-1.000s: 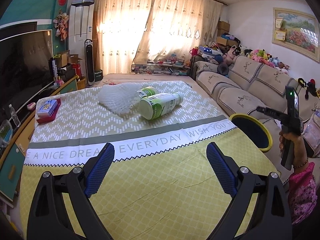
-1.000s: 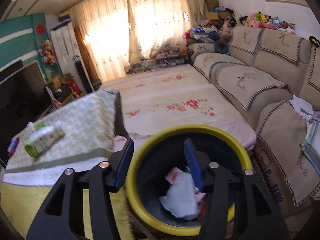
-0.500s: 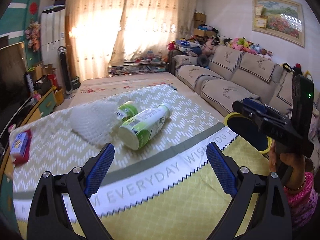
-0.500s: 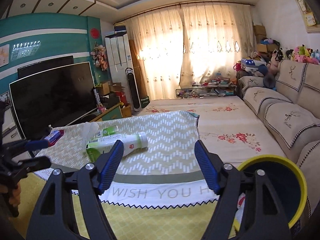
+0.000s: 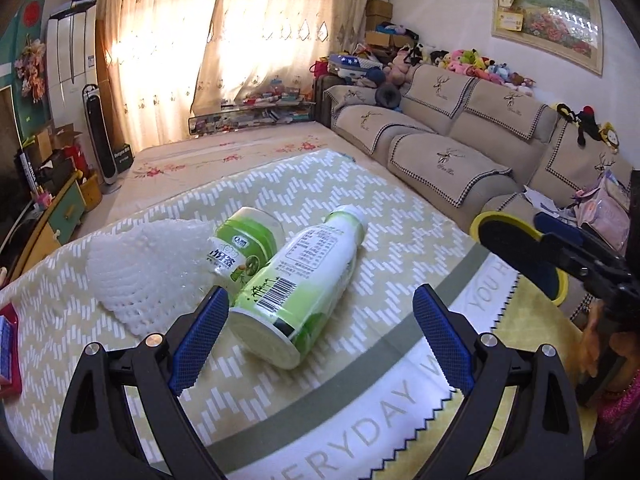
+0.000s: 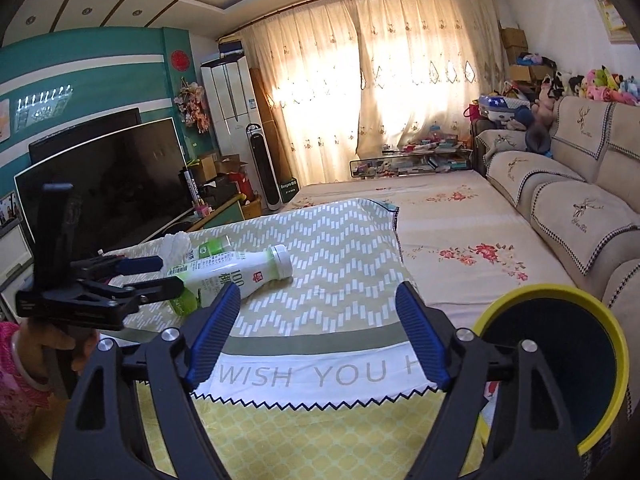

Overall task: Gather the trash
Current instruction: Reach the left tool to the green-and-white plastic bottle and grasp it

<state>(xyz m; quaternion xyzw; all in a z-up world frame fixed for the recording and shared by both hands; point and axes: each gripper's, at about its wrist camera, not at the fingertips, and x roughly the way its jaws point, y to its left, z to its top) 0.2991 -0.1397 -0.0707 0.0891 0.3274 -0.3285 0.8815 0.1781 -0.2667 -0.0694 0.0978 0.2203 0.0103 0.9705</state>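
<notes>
A large green-and-white bottle (image 5: 300, 280) (image 6: 236, 272) lies on its side on the patterned cloth. A smaller green bottle (image 5: 244, 248) (image 6: 210, 248) and a white foam net (image 5: 144, 268) (image 6: 176, 246) lie just behind it. My left gripper (image 5: 320, 336) (image 6: 148, 278) is open, and the big bottle's base sits just ahead of its blue fingertips, untouched. My right gripper (image 6: 318, 340) (image 5: 548, 236) hangs over the table's near edge; its jaws are opening with nothing between them. A dark bin with a yellow rim (image 6: 552, 292) (image 5: 480, 224) stands right of the table.
A red box (image 5: 8, 344) lies at the table's left edge. A large TV (image 6: 108, 184) stands on the left, and a beige sofa (image 5: 460, 152) runs along the right. A flowered mat (image 6: 460, 216) covers the floor beyond the table. A person's hand in a pink sleeve (image 6: 24, 360) holds the left gripper.
My left gripper has moved forward up to the bottles. My right gripper has swung from above the bin, which holds crumpled trash, to face the table, and its jaws have widened.
</notes>
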